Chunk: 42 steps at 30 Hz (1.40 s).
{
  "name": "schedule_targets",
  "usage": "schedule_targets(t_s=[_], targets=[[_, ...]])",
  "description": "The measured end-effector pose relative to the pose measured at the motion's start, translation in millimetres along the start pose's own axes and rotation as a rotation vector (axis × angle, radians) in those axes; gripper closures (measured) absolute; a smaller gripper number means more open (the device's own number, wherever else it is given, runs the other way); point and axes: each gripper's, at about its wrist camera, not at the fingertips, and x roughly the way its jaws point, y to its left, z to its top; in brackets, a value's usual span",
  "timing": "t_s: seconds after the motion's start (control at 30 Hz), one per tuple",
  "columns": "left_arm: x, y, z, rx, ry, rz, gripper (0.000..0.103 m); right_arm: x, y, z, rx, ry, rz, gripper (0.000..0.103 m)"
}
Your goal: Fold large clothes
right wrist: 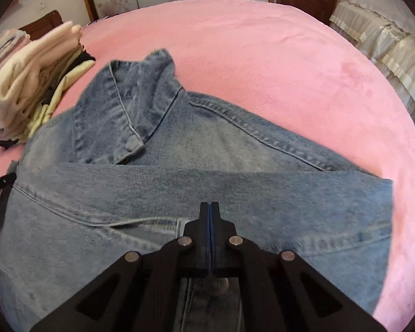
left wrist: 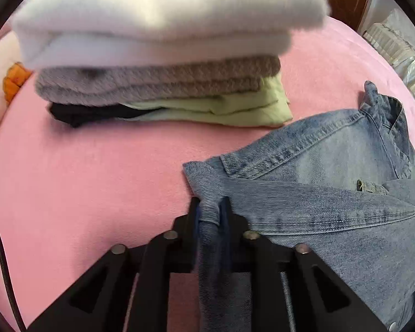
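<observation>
A light blue denim jacket (left wrist: 332, 166) lies partly folded on the pink bed cover (left wrist: 83, 179). My left gripper (left wrist: 210, 204) is shut on a bunched fold at the jacket's left edge, and denim fills the gap between its fingers. In the right wrist view the jacket (right wrist: 207, 152) spreads across the bed with its collar turned up at the far left. My right gripper (right wrist: 210, 206) hovers over the jacket's near part. It points steeply down, its blue pads pressed together, and no cloth shows between them.
A stack of folded clothes (left wrist: 157, 55) in white, grey, green and black sits on the bed beyond the jacket, also seen as a pile (right wrist: 27, 88) at the left. A cream-covered bed (right wrist: 387, 41) stands to the right. A black cable (left wrist: 0, 249) hangs at the left edge.
</observation>
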Motion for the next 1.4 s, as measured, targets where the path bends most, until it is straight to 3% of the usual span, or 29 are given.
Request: schedule_targets(t_s=[0.03,0.13,0.27,0.37,0.47,0.57,0.63,0.77,0.83,0.87,0.9,0.93,1.0,1.1,1.3,1.4], targets=[[-9.9,-0.4,0.9,0.005,0.006,0.055,0.064,-13.3,0.9,-2.4,0.008,-0.018,0.020,0.102],[-46.5,-6.4,-9.1,0.016,-0.037,0.094,0.059,-44.7,12.1,-14.0,0.008,-0.059,0.076,0.097],[-91.8,-34.1,-36.5,-0.049,-0.081,-0.085,0.058,-65.3,52.4,-32.6,-0.011,-0.074,0.181,0.096],[-102.5,-54.2,-60.5,-0.092,-0.075,-0.197,0.058,-67.7,94.3,-47.3,-0.042,-0.060,0.284,0.096],[-94.3,-80.5,-84.8,-0.109,-0.079,-0.210,0.058,-60.0,130.4,-60.8,-0.088,-0.045,0.346,0.096],[-72.7,-82.1,-103.7,-0.119,-0.041,-0.145,0.058,-42.2,144.7,-76.0,-0.111,-0.007,0.350,0.096],[-64.6,-70.5,-116.0,-0.117,-0.031,-0.083,0.060,-31.0,133.3,-84.0,-0.104,0.015,0.299,0.096],[-67.9,-43.6,-126.3,-0.092,-0.065,-0.032,0.065,-40.2,79.1,-94.4,-0.043,-0.015,0.246,0.103],[-66.4,-23.9,-128.5,-0.100,-0.065,0.012,0.065,-48.1,42.9,-101.1,-0.026,-0.049,0.052,0.103],[-60.9,-16.0,-126.7,-0.106,-0.060,-0.005,0.065,-48.6,27.1,-105.1,-0.011,-0.053,0.030,0.103],[-58.1,-10.8,-127.5,-0.112,-0.056,0.011,0.060,-48.5,10.7,-108.5,0.022,-0.045,0.084,0.103],[-54.5,-5.5,-128.3,-0.120,-0.051,0.033,0.045,-47.9,-5.3,-111.1,0.068,-0.031,0.161,0.103],[-54.2,3.3,-132.5,-0.149,-0.060,0.027,0.042,-51.0,-19.0,-112.6,0.121,-0.021,0.226,0.103],[-53.6,4.3,-134.9,-0.157,-0.065,0.032,0.042,-57.1,-11.2,-112.4,0.094,-0.057,0.077,0.100],[-60.4,2.3,-134.7,-0.138,-0.059,0.067,0.041,-62.7,-20.0,-111.0,0.149,-0.043,0.117,0.100],[-71.1,5.0,-131.5,-0.144,-0.038,0.092,0.031,-73.7,-20.9,-110.3,0.156,-0.045,0.124,0.100]])
